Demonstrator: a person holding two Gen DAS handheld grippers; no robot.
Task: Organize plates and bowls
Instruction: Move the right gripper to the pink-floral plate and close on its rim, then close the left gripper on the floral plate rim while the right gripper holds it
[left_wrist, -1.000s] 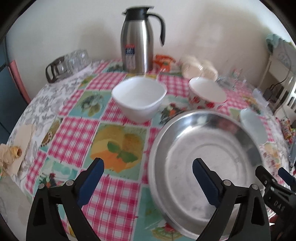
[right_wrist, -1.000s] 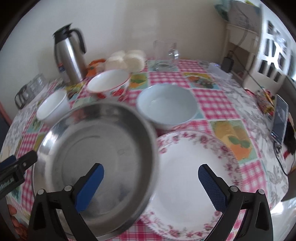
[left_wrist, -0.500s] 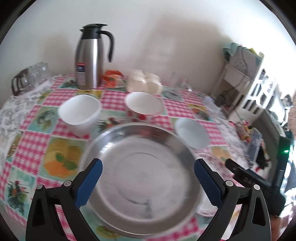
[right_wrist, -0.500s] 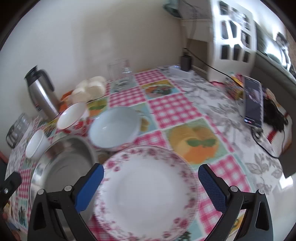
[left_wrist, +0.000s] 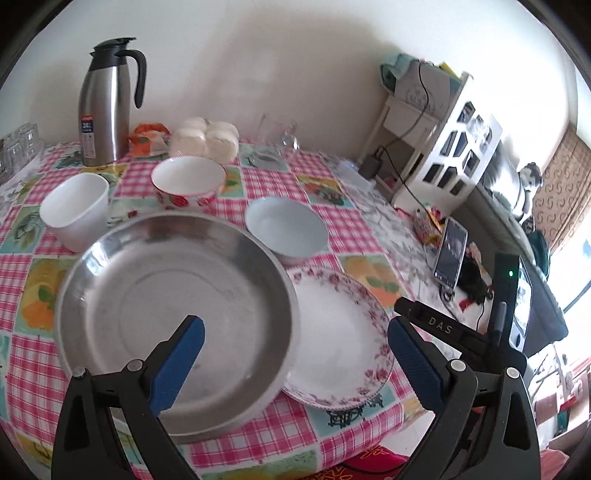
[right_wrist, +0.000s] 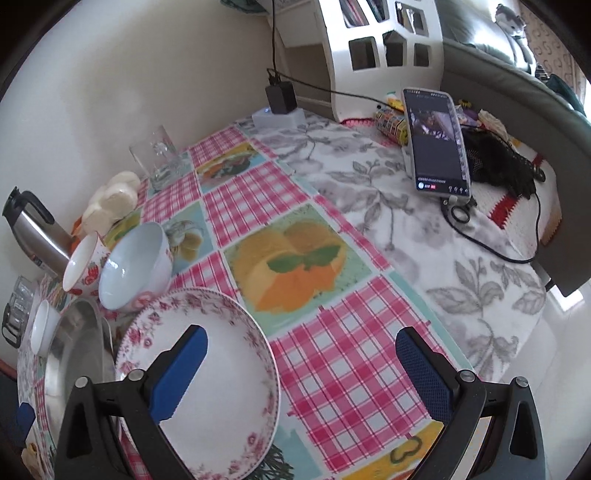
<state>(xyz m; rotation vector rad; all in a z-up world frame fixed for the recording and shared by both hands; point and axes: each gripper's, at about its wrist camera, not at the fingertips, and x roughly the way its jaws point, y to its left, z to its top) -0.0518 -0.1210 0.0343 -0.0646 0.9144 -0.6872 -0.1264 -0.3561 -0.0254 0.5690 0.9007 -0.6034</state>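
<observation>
A big steel pan (left_wrist: 173, 306) lies on the checked tablecloth, and its right rim overlaps a floral plate (left_wrist: 340, 332). Behind them stand a pale blue bowl (left_wrist: 286, 229), a strawberry-patterned bowl (left_wrist: 188, 181) and a white bowl (left_wrist: 75, 210). My left gripper (left_wrist: 295, 339) hovers open above the pan and plate, holding nothing. My right gripper (right_wrist: 301, 347) is open too, its left finger over the floral plate (right_wrist: 221, 369), its right finger over bare cloth. The right wrist view also has the pale blue bowl (right_wrist: 133, 266), strawberry bowl (right_wrist: 83, 266) and pan (right_wrist: 74, 354) at its left.
A steel thermos (left_wrist: 105, 99), wrapped buns (left_wrist: 205, 138) and a glass jug (left_wrist: 277, 131) stand along the wall. A propped phone (right_wrist: 436, 140), its cable and a charger (right_wrist: 280, 96) sit at the table's right. The table edge (left_wrist: 295, 435) runs just below the pan and plate.
Both wrist views have swung to the right. The left now frames the pan and plate together; the right has left the pan and looks over the plate toward the phone. Both grippers stayed open.
</observation>
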